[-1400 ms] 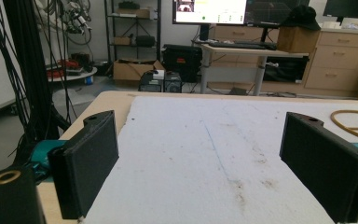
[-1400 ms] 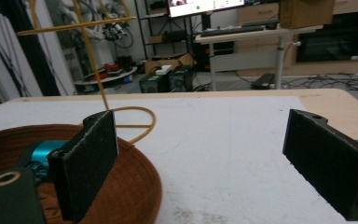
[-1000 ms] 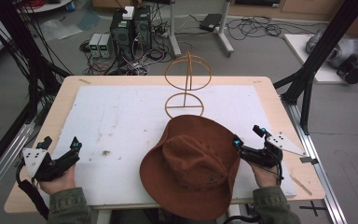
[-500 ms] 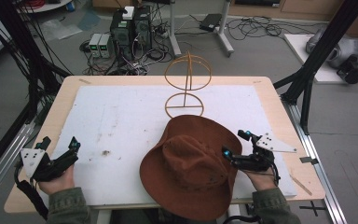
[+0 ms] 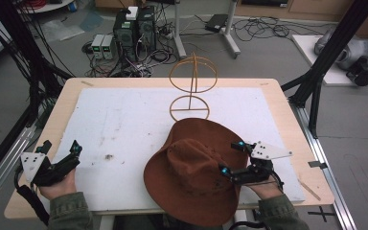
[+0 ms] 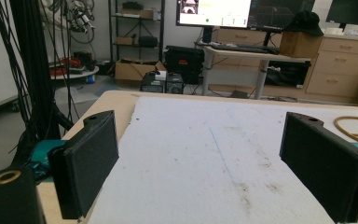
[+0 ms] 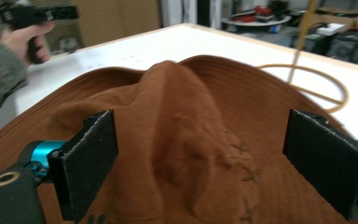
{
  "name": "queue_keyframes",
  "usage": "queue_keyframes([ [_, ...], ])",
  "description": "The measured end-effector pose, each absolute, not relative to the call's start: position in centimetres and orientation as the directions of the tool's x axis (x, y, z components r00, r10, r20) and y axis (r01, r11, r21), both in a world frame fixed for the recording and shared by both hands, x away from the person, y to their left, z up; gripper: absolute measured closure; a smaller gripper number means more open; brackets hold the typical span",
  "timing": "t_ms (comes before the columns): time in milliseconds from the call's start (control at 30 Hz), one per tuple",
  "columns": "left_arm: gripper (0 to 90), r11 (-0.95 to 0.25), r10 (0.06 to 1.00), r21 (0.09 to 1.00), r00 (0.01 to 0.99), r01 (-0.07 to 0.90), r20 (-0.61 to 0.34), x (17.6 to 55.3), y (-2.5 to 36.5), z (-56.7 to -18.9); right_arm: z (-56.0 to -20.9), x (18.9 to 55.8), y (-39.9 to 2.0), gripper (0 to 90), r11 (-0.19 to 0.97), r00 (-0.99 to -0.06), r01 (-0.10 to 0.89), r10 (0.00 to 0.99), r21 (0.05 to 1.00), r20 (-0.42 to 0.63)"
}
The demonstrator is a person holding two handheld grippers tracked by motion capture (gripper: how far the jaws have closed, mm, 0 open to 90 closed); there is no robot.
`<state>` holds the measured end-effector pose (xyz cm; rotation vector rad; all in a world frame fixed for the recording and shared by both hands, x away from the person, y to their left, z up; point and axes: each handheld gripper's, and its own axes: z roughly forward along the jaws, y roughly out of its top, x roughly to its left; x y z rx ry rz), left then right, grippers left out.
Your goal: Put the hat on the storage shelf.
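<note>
- Brown hat (image 5: 196, 177): laid on the white mat (image 5: 124, 124).
- Right gripper (image 5: 232, 158): held over the hat's brim, jaws spread.
- Left gripper (image 5: 60, 151): jaws spread above the mat.

You have no text, label, brand or number here that can be read. The monitor (image 6: 214, 12) in your left gripper view shows a bright window with small marks, but they are too blurred to make out. The dark stitching on the brown hat (image 7: 242, 158) forms crosses, not letters.
</note>
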<state>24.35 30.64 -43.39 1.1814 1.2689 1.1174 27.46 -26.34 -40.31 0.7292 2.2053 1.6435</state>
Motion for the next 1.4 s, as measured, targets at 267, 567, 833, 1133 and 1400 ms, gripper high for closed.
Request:
queue_keyframes([
  [267, 11.7, 0.084, 0.996, 0.996, 0.011, 0.04, -0.085, 24.4, 30.6, -43.4, -40.8, 27.2, -25.4, 9.3, 0.301, -0.86, 0.225, 0.508, 0.927, 0.044],
  [567, 11.7, 0.088, 0.996, 0.995, 0.01, 0.041, -0.089, 24.4, 30.7, -43.4, -41.5, 27.0, -24.6, 9.6, 0.367, -0.871, 0.249, 0.49, 0.896, 0.041],
  [833, 11.7, 0.09, 0.996, 0.995, 0.011, 0.042, -0.091, 24.5, 30.7, -43.5, -41.6, 27.3, -24.7, 33.3, 0.394, -0.887, 0.244, 0.46, 0.886, 0.039],
  [1133, 11.7, 0.084, 0.996, 0.995, 0.016, 0.044, -0.085, 24.5, 30.6, -43.5, -41.2, 27.7, -24.6, 67.1, 0.44, -0.901, 0.269, 0.428, 0.857, 0.063],
  [1400, 11.8, 0.088, 0.996, 0.995, 0.017, 0.044, -0.089, 24.5, 30.7, -43.5, -41.1, 27.6, -24.4, 89.0, 0.462, -0.915, 0.254, 0.399, 0.85, 0.056],
])
